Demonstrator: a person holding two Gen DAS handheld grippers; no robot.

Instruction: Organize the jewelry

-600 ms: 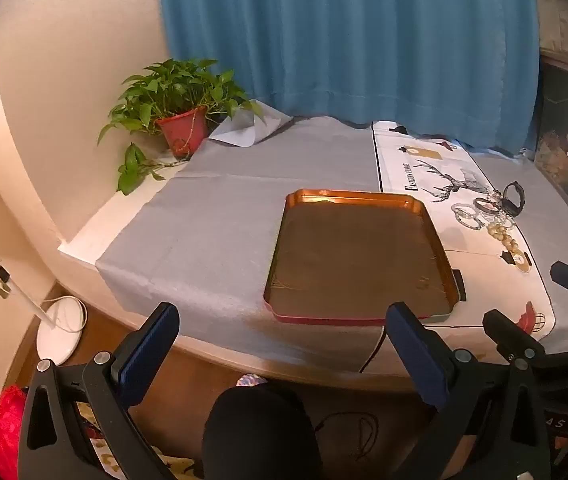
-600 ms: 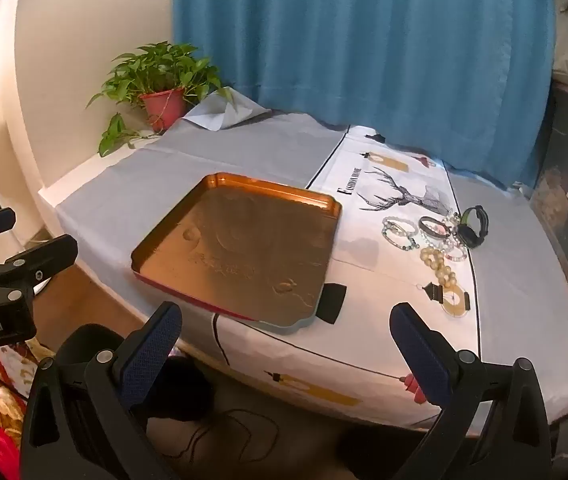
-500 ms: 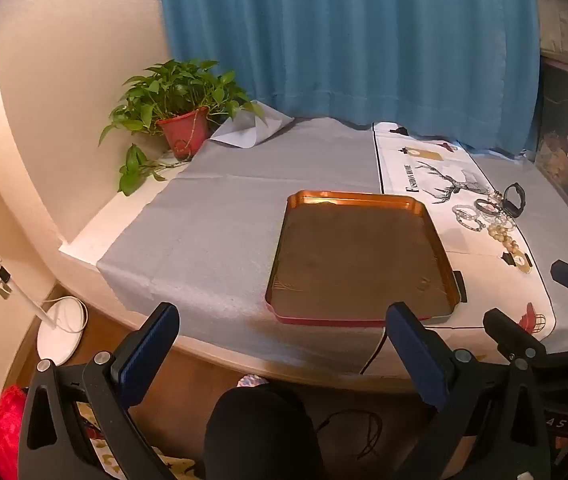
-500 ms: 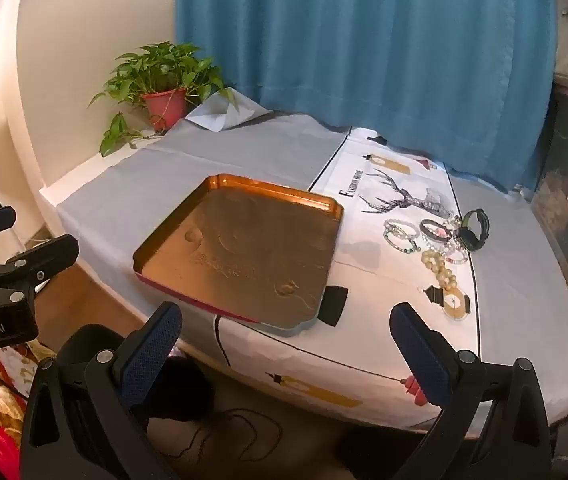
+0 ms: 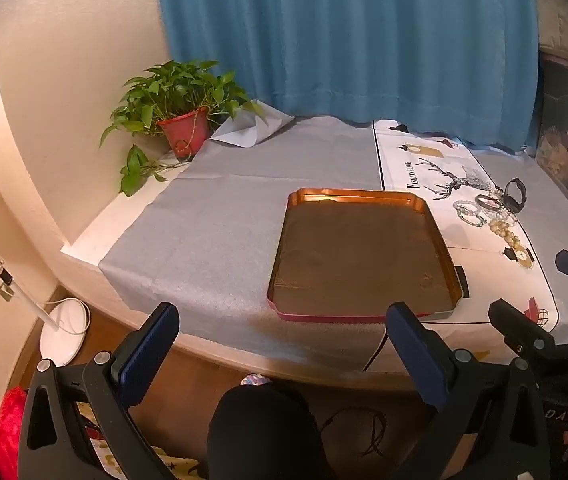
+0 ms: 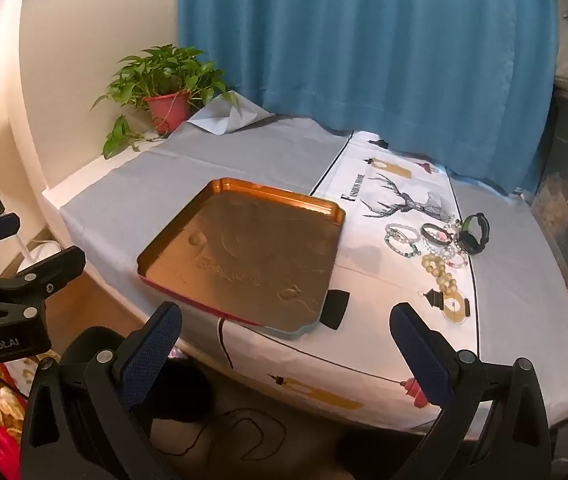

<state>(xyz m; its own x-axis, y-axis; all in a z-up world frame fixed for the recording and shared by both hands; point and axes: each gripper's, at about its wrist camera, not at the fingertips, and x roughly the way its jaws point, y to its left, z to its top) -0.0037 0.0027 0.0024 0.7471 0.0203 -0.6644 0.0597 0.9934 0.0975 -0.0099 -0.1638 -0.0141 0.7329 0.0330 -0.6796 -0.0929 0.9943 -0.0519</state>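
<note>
**Both claws wide and empty before the tray and the jewelry**

The left gripper hangs off the near edge of the table, its two blue-padded fingers spread as wide as they go with nothing between them. The right gripper is in the same state: jaws fully apart, nothing held, poised over the near edge and tilted downward toward the tabletop.

A shallow rectangular copper-coloured metal tray with a red outer rim lies near the front middle of the table, partly on a grey cloth and partly on a white printed runner with a black stag drawing. Its inside holds no jewelry.

The jewelry sits in a cluster on the white runner, to the right of the tray and well apart from both claws. It includes a bracelet of pale green and white beads, a dark band bracelet, a black wristwatch with a green-edged strap, which stands on its edge at the far right of the group, and a strand of large cream-coloured round beads, nearest to the table's front edge. The pieces lie touching or just beside each other.

At the far left corner stands a leafy green plant in a red pot, in front of a cream wall; a blue curtain hangs behind the table.
</note>
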